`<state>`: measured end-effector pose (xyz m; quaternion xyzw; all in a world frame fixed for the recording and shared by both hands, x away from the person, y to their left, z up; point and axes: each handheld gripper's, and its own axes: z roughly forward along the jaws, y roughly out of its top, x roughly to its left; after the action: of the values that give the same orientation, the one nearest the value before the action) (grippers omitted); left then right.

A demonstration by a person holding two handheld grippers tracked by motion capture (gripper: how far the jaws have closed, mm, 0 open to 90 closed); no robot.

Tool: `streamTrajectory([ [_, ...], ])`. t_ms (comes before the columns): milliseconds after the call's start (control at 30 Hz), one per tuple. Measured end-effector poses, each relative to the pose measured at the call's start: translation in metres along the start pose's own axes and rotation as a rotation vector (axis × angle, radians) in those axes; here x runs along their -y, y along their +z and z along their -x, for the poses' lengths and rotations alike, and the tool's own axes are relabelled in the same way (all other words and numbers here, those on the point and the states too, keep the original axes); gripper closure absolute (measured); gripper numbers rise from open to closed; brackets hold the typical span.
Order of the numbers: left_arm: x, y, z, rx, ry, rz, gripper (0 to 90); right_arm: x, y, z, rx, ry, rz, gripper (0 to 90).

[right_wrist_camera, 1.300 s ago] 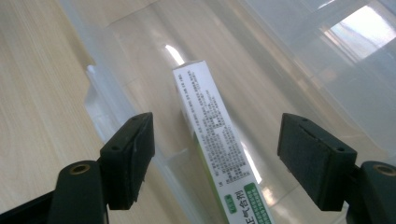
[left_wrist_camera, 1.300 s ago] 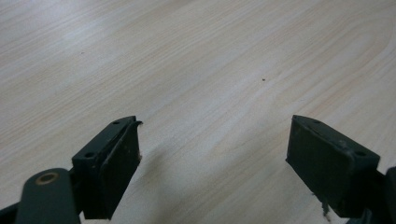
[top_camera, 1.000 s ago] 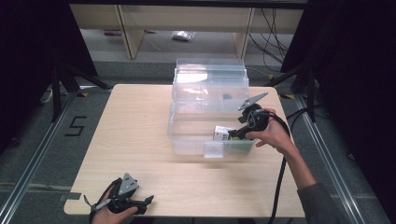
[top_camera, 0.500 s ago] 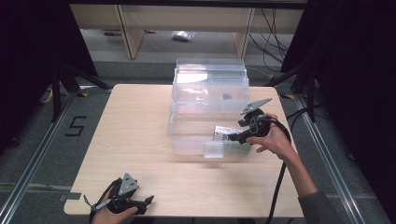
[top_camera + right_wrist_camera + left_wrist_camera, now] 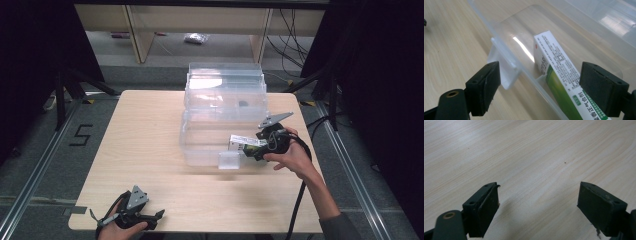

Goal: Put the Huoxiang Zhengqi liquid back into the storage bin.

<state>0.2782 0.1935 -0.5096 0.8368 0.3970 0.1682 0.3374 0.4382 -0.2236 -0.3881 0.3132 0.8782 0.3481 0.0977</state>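
A clear plastic storage box [image 5: 200, 150] stands mid-table with its lid [image 5: 225, 82] swung open behind it. A white and green carton [image 5: 246, 141] lies slanted inside the box, against the front wall near the right corner [image 5: 556, 72]. My right gripper [image 5: 246, 149] hovers over that corner, pointing left. It is open [image 5: 540, 68], with the jaws wide apart either side of the carton's end and the front wall. My left gripper [image 5: 156, 218] rests at the table's near left edge, open over bare wood [image 5: 537, 188].
A clear latch tab [image 5: 229, 161] sticks out from the box's front wall [image 5: 502, 70], just left of my right gripper. Its cable [image 5: 300, 200] trails off the near right edge. Beyond the table [image 5: 140, 130] are shelves and floor.
My right gripper has drawn back a little toward the near edge of the table. The carton stays in the box. The left gripper has not moved.
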Motion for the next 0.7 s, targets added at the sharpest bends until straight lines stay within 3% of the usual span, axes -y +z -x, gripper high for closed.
streamTrajectory([
  [67, 0.0, 0.0, 0.0, 0.0, 0.0, 0.0, 16.6, 0.002, 0.001, -0.002, 0.013, 0.016, 0.024, 18.1],
  [167, 0.0, 0.0, 0.0, 0.0, 0.0, 0.0, 16.6, 0.004, 0.0, -0.004, 0.016, -0.01, 0.019, 18.0],
  [200, 0.0, 0.0, 0.0, 0.0, -0.001, 0.0, 16.6, 0.004, -0.002, -0.008, 0.005, 0.02, 0.006, 18.0],
  [267, 0.0, 0.0, 0.0, 0.0, -0.001, 0.0, 16.6, 0.006, 0.0, -0.009, 0.008, 0.001, 0.032, 17.8],
  [333, 0.0, 0.0, 0.0, -0.004, 0.0, 0.002, 16.6, 0.006, -0.003, -0.011, 0.013, -0.013, 0.019, 17.5],
  [367, 0.0, 0.0, 0.0, 0.0, -0.001, 0.0, 16.6, 0.008, -0.001, -0.014, 0.007, -0.002, 0.039, 17.5],
  [400, 0.0, 0.0, 0.0, -0.002, -0.003, 0.001, 16.6, 0.008, -0.003, -0.014, 0.011, -0.023, 0.025, 17.5],
  [433, 0.0, 0.0, 0.0, -0.001, -0.003, 0.002, 16.6, 0.01, -0.002, -0.017, 0.008, 0.0, 0.038, 17.4],
  [467, 0.0, 0.0, 0.0, 0.0, 0.0, -0.001, 16.6, 0.011, -0.003, -0.016, 0.014, -0.032, 0.045, 17.0],
  [500, 0.0, 0.0, 0.0, 0.0, 0.0, -0.001, 16.6, 0.012, -0.004, -0.02, 0.011, -0.008, 0.039, 16.4],
  [600, 0.0, 0.0, 0.0, -0.003, -0.007, 0.003, 16.6, 0.013, -0.006, -0.023, 0.0, -0.033, 0.054, 16.4],
  [633, 0.0, 0.0, 0.0, -0.003, -0.003, 0.0, 16.6, 0.014, -0.006, -0.025, 0.004, -0.016, 0.062, 16.4],
  [700, 0.0, 0.0, 0.0, -0.003, 0.001, -0.002, 16.6, 0.015, -0.008, -0.026, 0.001, -0.027, 0.058, 16.4],
])
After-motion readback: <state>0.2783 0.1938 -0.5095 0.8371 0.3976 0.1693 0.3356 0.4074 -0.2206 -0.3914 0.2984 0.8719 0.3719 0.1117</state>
